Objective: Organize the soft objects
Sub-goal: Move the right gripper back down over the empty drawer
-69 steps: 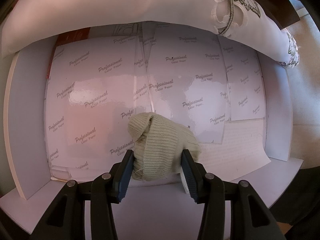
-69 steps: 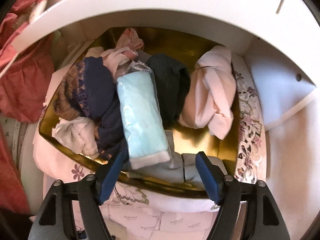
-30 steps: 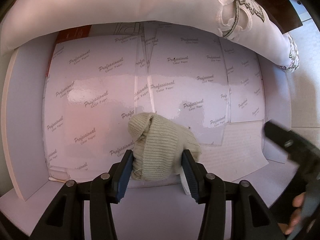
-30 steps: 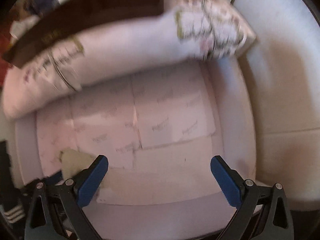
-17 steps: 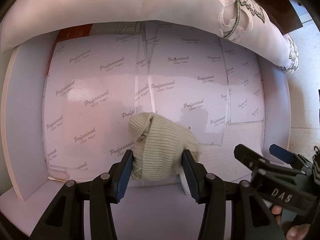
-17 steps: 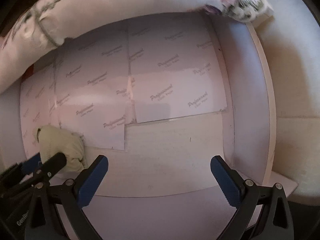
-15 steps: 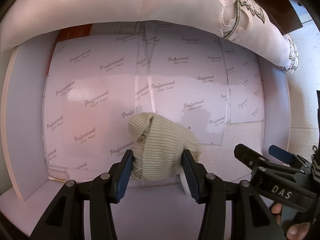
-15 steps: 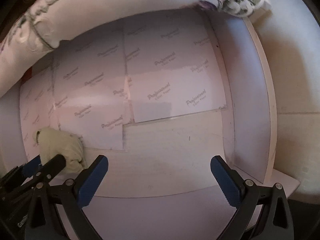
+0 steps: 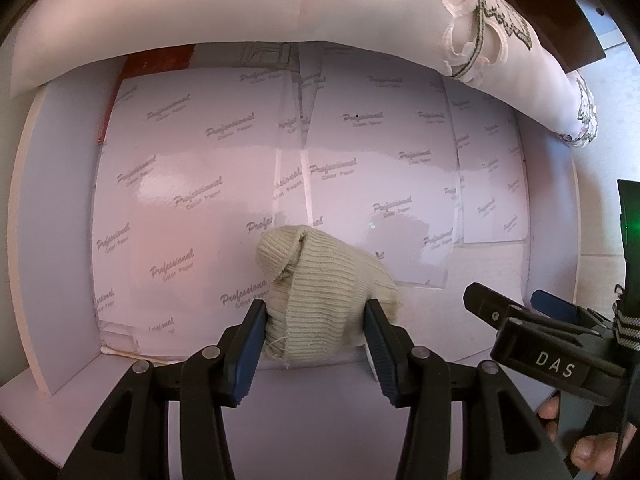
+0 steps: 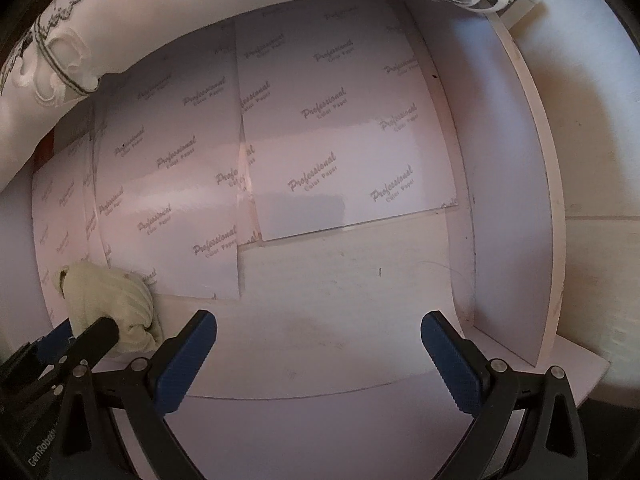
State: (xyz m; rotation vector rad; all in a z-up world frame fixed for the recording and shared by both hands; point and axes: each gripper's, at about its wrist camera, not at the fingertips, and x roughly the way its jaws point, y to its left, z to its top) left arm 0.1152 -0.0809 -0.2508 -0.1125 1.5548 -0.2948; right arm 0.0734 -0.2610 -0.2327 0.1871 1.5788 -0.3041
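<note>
White shelf compartment lined with glossy "Professional" paper sheets (image 9: 224,184), embroidered cloth (image 9: 248,4) draped over its top edge. Left gripper (image 9: 316,320) holds as before, clamped on the beige knit bundle (image 9: 320,292) low at the front of the compartment. Right gripper (image 10: 318,346) has swung away from the clothes bin and come down alongside, jaws wide and empty, so I'd guess a two-handed placing or tidying of the bundle comes next.

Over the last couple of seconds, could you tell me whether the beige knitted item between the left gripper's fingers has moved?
No. The beige knitted item sits at the same spot on the printed paper sheets, at the same "Professional" lettering, between the left gripper pads.
</note>
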